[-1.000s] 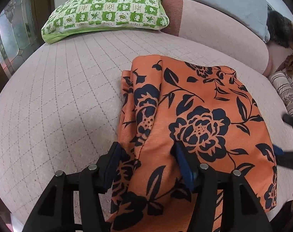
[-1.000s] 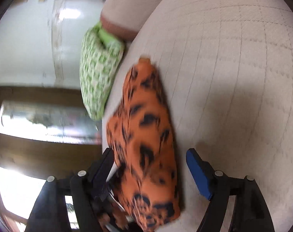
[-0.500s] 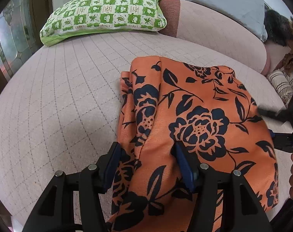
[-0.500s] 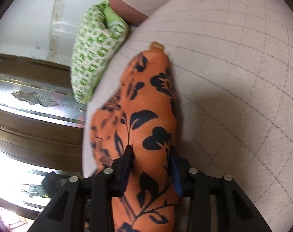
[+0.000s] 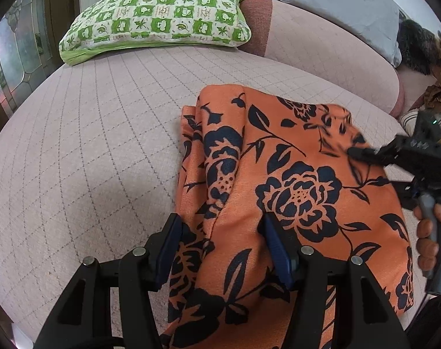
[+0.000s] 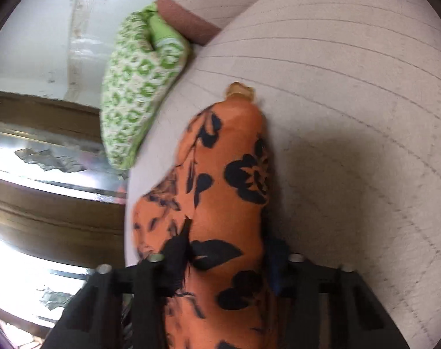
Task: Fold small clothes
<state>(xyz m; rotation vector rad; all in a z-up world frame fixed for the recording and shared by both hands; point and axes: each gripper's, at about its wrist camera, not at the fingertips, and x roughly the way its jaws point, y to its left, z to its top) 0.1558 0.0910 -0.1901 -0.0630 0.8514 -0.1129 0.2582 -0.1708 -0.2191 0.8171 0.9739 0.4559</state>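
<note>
A quilted pink bed [image 5: 98, 133] fills most of both views, its grid-stitched cover stretching from the lower left to the upper right of the left wrist frame. An orange garment [image 5: 293, 192], printed with dark navy flowers and leaves, is spread over the centre and lower right of that frame, folded lengthwise with a bunched ridge along its left edge. In the right wrist view the same garment [image 6: 226, 192] is seen as a raised, blurred hump running up the middle of the frame. A green-and-white checked pillow [image 5: 159, 17] is set at the upper left, against a pink headboard bolster [image 5: 322, 49], with a grey cushion [image 5: 345, 3] at the upper right. The left tongs [image 5: 220, 241] are held partly spread at the bottom centre, the near edge of the garment gathered between the blue pads. The right tongs [image 6: 223, 261] are caught closing, the garment's right edge lying between them; whether the pads already press the cloth cannot be told. A person's fingers [image 5: 426, 232] are wrapped around the right tool's handle at the right edge.
</note>
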